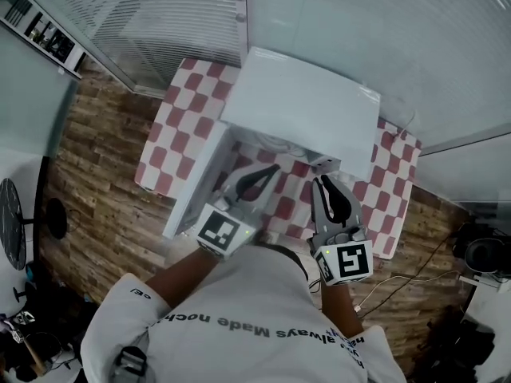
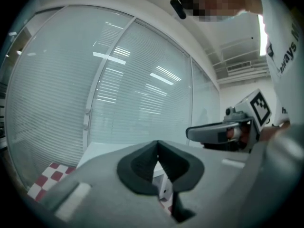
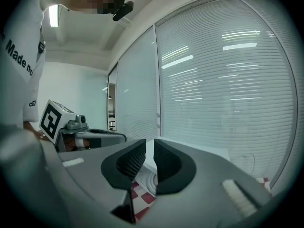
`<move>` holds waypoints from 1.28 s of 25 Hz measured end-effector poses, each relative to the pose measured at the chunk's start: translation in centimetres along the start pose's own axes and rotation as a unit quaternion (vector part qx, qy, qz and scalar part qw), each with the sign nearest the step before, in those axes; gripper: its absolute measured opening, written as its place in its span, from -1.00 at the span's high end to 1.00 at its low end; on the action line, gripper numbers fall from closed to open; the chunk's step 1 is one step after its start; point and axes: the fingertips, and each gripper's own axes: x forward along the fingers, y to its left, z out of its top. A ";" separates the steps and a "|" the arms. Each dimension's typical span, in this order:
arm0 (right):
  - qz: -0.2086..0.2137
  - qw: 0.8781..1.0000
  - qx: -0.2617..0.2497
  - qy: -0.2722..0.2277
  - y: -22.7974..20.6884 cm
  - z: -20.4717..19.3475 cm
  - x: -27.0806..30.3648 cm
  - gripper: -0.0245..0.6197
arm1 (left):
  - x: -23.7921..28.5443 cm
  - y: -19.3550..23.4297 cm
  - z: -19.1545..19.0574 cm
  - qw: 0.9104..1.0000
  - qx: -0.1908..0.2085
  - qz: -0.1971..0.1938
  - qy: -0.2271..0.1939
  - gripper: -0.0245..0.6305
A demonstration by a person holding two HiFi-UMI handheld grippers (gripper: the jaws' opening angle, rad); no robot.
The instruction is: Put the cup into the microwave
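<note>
Nearest the camera, a person in a white shirt (image 1: 239, 317) held both tools over the table. The left gripper (image 1: 274, 169) had its jaws closed tip to tip with nothing between them, and it pointed into the mouth of the microwave (image 1: 303, 106). The right gripper (image 1: 322, 183) stood just beside it, in front of the oven's right end. Its jaws were only a thin slit apart and also held nothing. Through that slit, low down, a pale ribbed disc (image 3: 148, 179) showed against the checks. The oven's door (image 1: 196, 190) hung open at the left, next to the left gripper. The cup could not be made out in any view; the white top of the oven hid most of its inside. The oven sat on a red-and-white checked cloth (image 1: 180, 126) that covered the table. Beyond it rose a glass wall (image 1: 383, 30) with closed blinds, and a wood-plank floor (image 1: 96, 182) lay around the table.
</note>
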 end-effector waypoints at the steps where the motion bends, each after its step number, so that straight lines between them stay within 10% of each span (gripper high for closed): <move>1: 0.003 1.000 -0.001 -0.001 0.2 0.5 -0.3 0.77 | -0.1 -0.2 0.6 1.000 0.000 0.000 -0.004 0.92; 32: 0.014 0.999 -0.023 -0.027 1.0 4.4 -4.0 0.83 | -0.5 -4.3 4.4 0.999 0.016 -0.035 -0.017 0.92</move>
